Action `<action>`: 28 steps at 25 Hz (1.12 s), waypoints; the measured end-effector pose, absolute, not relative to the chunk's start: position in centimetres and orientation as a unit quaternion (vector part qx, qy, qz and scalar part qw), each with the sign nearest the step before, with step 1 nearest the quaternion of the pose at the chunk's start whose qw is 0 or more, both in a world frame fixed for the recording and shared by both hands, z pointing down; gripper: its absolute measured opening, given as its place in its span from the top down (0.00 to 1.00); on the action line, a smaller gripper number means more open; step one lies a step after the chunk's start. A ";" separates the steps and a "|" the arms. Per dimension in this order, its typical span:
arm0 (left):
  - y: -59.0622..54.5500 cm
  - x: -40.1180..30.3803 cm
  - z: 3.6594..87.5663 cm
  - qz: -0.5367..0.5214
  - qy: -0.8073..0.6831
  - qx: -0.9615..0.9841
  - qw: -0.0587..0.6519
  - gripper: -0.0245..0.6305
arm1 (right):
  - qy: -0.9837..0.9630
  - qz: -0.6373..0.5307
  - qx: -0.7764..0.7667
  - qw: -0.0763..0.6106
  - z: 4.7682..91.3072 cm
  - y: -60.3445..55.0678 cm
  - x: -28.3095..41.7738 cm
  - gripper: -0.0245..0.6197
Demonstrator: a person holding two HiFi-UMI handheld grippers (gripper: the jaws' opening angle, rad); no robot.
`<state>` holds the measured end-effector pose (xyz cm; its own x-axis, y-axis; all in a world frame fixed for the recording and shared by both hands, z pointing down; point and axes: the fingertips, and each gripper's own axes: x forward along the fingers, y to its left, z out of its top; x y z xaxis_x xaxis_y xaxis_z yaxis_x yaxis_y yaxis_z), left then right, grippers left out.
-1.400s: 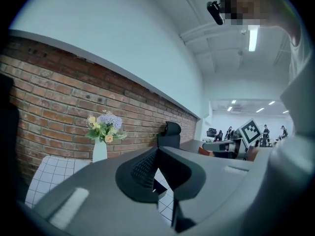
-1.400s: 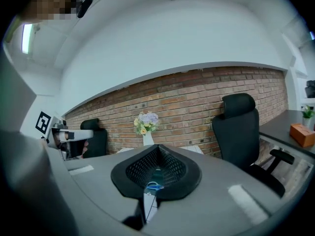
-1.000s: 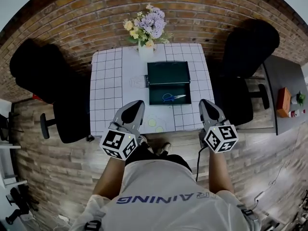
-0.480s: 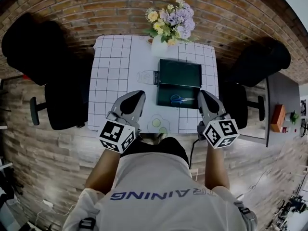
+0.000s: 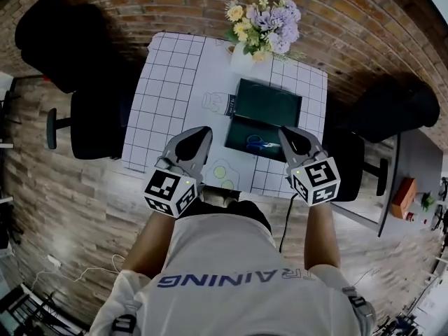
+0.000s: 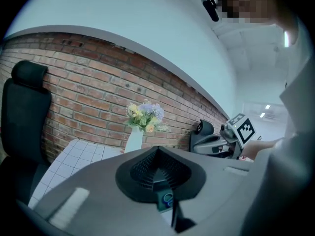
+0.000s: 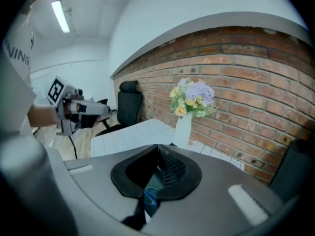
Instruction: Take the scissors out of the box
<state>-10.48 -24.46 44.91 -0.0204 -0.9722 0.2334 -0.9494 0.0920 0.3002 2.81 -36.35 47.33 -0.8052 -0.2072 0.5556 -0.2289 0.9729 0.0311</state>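
A dark green box (image 5: 241, 133) stands open on the white gridded table (image 5: 168, 89), its lid tipped back toward the vase. Blue-handled scissors (image 5: 255, 144) lie in its tray. My left gripper (image 5: 201, 133) is shut and empty, its tip just left of the box's front. My right gripper (image 5: 285, 132) is shut and empty too, its tip at the box's front right corner. In the left gripper view the jaws (image 6: 157, 149) meet, and the scissors (image 6: 168, 199) show through the gap below them. The right gripper view shows the same: closed jaws (image 7: 158, 146) with the scissors (image 7: 150, 196) beneath.
A white vase of flowers (image 5: 264, 26) stands behind the box against the brick wall. Black office chairs flank the table at the left (image 5: 91, 124) and the right (image 5: 395, 107). Flat printed outlines (image 5: 224, 173) mark the tablecloth near its front edge.
Both grippers have come forward over the table's front edge toward the box. The right one moved farther and rolled. The head view has shifted left.
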 end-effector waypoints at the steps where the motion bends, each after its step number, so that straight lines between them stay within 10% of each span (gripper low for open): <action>1: -24.6 -10.3 45.1 -0.030 -0.717 0.669 0.194 0.96 | -0.945 0.009 0.095 0.312 48.3 -36.2 2.6 0.93; 11: -22.9 -11.2 46.8 -0.048 -0.763 0.610 0.207 0.96 | -0.857 -0.083 -0.106 0.498 59.6 -33.5 1.4 0.71; 28: -19.4 -13.0 49.7 -0.073 -0.788 0.562 0.240 0.96 | -0.706 -0.165 -0.252 0.641 71.9 -32.0 2.8 0.76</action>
